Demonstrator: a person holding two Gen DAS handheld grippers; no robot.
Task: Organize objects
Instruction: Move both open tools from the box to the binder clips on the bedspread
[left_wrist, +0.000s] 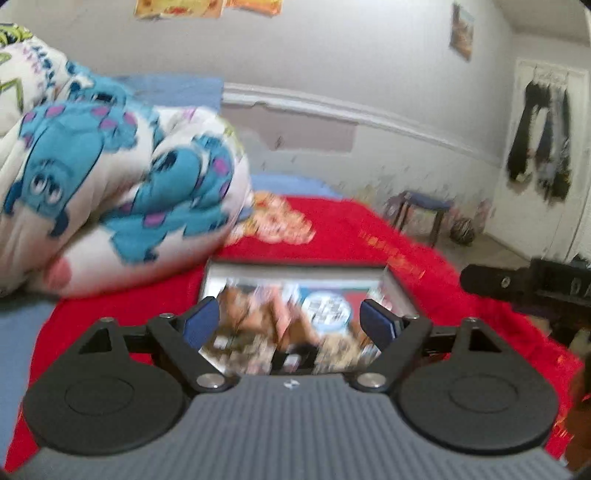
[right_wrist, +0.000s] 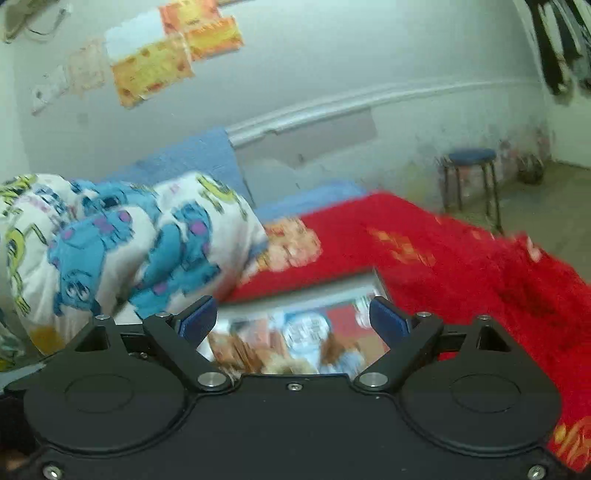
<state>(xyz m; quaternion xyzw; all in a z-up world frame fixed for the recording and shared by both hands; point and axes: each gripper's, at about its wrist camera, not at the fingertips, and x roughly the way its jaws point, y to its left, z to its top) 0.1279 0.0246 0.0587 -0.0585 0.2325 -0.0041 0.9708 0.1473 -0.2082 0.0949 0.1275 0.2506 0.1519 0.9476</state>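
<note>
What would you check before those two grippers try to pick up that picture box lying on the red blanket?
1. Left gripper open: ok.
2. Right gripper open: ok.
3. Picture box lies flat on the red blanket: ok.
4. Box sits between each gripper's fingers: ok in both wrist views.
5. Fingers touching the box: cannot tell, the views are blurred.
6. Cartoon quilt clear of the box: cannot tell; its edge lies close by.
</note>
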